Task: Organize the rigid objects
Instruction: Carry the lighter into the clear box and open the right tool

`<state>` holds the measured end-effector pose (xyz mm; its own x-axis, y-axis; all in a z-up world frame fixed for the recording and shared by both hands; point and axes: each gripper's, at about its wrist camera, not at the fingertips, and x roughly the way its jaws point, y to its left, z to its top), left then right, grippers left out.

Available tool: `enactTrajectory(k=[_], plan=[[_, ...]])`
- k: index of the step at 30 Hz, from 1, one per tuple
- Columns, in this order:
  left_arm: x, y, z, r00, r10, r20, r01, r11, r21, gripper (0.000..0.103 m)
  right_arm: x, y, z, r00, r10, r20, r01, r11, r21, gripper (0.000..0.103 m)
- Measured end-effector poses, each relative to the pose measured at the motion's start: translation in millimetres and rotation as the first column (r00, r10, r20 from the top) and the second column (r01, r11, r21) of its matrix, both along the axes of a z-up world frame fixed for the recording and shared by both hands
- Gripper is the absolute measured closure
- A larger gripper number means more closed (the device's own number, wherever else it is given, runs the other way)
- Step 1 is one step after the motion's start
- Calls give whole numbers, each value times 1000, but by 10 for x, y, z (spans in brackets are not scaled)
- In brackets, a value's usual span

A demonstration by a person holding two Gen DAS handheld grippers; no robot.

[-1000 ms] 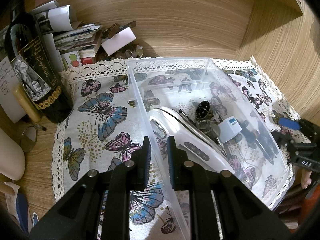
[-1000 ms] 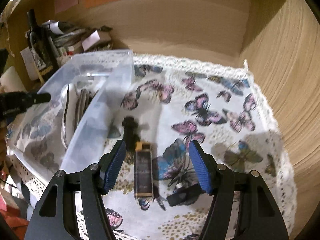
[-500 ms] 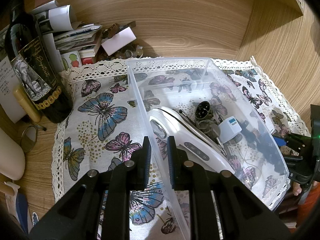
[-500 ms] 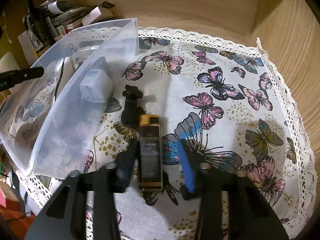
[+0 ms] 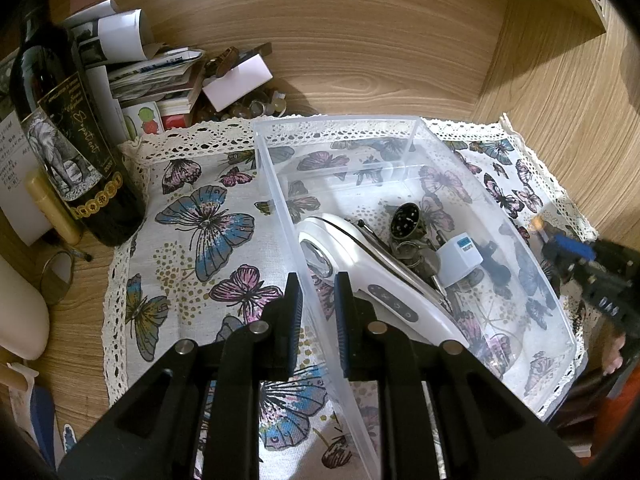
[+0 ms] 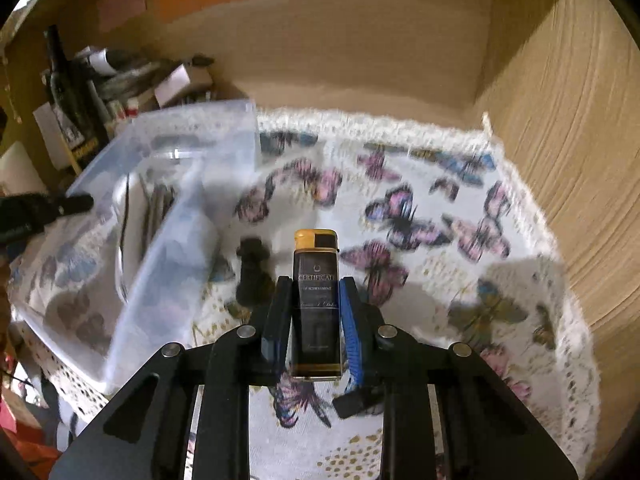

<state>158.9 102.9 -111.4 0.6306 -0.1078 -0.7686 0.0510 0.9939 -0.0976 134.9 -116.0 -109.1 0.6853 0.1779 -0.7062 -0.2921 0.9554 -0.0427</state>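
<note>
- My right gripper (image 6: 313, 314) had just been closing and its jaws were clamped on the black-and-gold lighter (image 6: 316, 304), pads on its two long sides, gold cap pointing away from me. The lighter sat clear of the butterfly cloth (image 6: 420, 280), just to the right of the clear plastic bin (image 5: 400, 128).
- My left gripper (image 5: 316, 320) had its jaws drawn in on the bin's near left wall, one pad outside and one inside. I judged that it was steadying the bin.
- Risk one: the lighter was smooth and narrow, and I held it low on the body. A quick swing toward the bin could have let it pivot between the pads or slip out onto the cloth.
- Risk two: the bin's right wall stood between the lighter and the inside. Carrying too low would have knocked the lighter against the rim and jolted the bin.
- Risk three: a small black piece (image 6: 252, 272) lay on the cloth between the lighter and the bin, and another dark piece (image 6: 356, 400) lay under my right jaws. A low sweep could have dragged either along.
- Risk four: inside the bin the white handheld device (image 5: 360, 272), the white charger block (image 5: 460, 260) and a heap of metal bits (image 5: 412, 236) filled the near half. Dropping from height could have sent the lighter bouncing off them; the far end of the bin looked the freer spot.
- Risk five: if my left jaws pulled on the thin wall, the bin could have tipped or slid on the cloth.
</note>
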Motion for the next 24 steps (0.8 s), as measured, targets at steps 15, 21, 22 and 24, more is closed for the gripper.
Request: enactTrajectory(k=[15, 21, 22, 24], plan=[[2, -2, 10, 1000, -5, 4, 5, 1000, -4, 88, 37, 401, 637, 976, 114, 183, -114, 993, -11, 81], [0, 3, 8, 1000, -5, 5, 5, 1000, -5, 88, 136, 665, 673, 967, 164, 196, -165, 986, -15, 81], [-7, 1, 4, 1000, -5, 5, 5, 1000, -8, 88, 163, 699, 666, 967, 172, 190, -174, 985, -9, 81], [-5, 9, 2, 1000, -4, 6, 4, 1000, -14, 88, 217, 768, 638, 967, 187, 175, -190, 982, -4, 81]])
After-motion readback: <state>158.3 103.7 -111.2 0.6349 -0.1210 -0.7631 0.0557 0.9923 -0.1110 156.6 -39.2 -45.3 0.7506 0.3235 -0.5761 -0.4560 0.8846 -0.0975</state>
